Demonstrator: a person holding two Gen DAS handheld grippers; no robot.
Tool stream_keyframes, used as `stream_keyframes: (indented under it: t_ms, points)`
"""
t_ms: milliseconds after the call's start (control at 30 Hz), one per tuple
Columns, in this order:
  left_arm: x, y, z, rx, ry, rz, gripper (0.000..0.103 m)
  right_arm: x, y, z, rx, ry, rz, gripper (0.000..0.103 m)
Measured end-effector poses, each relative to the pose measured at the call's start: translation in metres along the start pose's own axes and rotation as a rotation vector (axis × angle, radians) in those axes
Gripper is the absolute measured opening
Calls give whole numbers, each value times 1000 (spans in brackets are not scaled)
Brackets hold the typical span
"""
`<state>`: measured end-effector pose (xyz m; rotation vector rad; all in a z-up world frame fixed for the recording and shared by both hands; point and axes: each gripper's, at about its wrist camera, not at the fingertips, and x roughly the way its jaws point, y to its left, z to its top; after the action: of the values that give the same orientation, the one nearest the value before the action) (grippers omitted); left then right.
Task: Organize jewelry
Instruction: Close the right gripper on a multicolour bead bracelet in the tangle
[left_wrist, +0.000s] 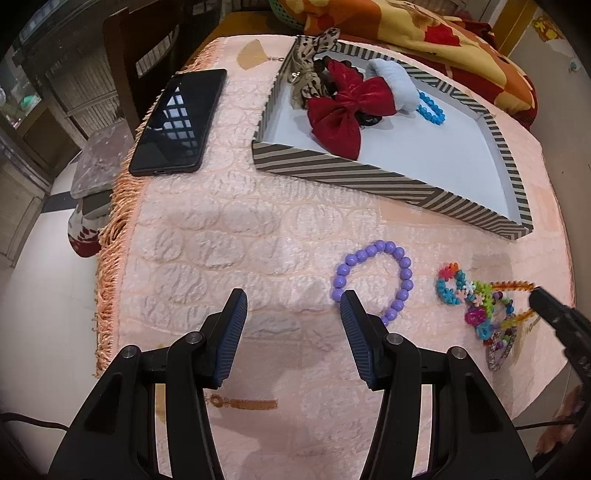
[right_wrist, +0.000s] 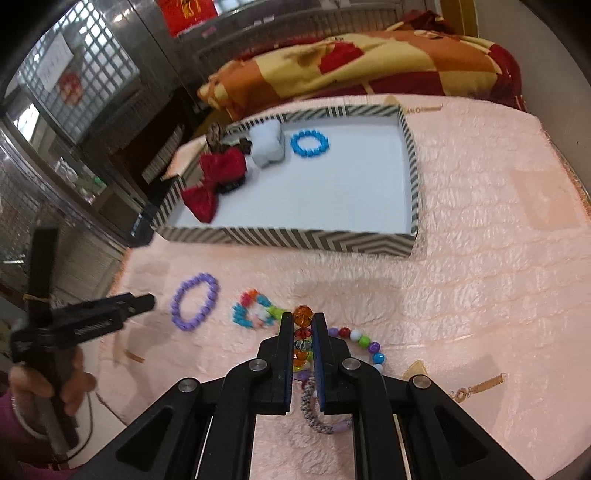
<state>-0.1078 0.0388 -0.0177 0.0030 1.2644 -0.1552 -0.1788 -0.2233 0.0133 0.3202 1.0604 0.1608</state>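
Closest in, the right gripper (right_wrist: 303, 328) is clamped on a strand of faceted orange and multicolor beads (right_wrist: 303, 314), with more mixed beads (right_wrist: 364, 341) trailing off just beside it on the pink tablecloth (right_wrist: 480, 258). The left gripper (left_wrist: 293, 308) has its jaws spread wide apart, one fingertip (left_wrist: 349, 301) right at the purple bead bracelet (left_wrist: 373, 278). Further back sits the striped tray (left_wrist: 354, 177), holding a red bow (left_wrist: 343, 110), a blue bracelet (right_wrist: 309, 143) and a white scrunchie (right_wrist: 267, 146). A black phone (left_wrist: 179, 120) lies left of it.
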Motion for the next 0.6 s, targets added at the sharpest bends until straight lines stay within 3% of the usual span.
stream_keyframes:
  t_ms: [133, 300, 467, 600]
  points:
    - [-1, -6, 1, 14, -3, -5, 52, -18, -2, 2, 33, -35, 46, 9]
    - [0, -10, 1, 25, -2, -7, 52, -26, 1, -1, 41, -27, 171, 9]
    - [1, -11, 2, 23, 2, -6, 52, -1, -18, -16, 86, 49, 83, 9]
    - [1, -11, 3, 24, -4, -2, 52, 6, -41, -20, 112, 68, -41, 9]
